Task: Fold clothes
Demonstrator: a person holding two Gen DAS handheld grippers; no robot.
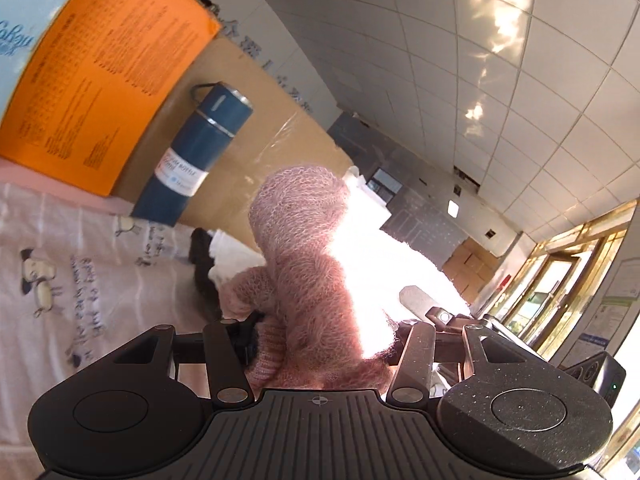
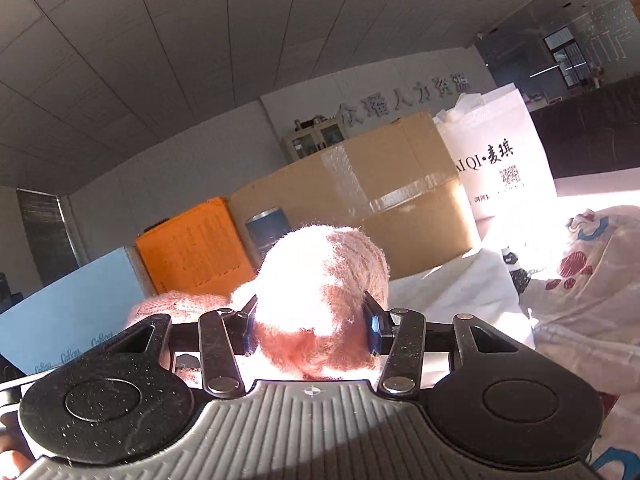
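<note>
Your left gripper (image 1: 320,344) and right gripper (image 2: 310,328) are each clenched on a bunch of the pink sweater (image 1: 304,248), which rises toward twelve o'clock in both wrist views, lifted above the printed cloth (image 1: 80,272). It looks light, soft and fuzzy, so expect it to sag and stretch, not slip. Judge your best holds to be the ribbed edge (image 1: 266,360) or the shoulder seams, not loose knit.
</note>
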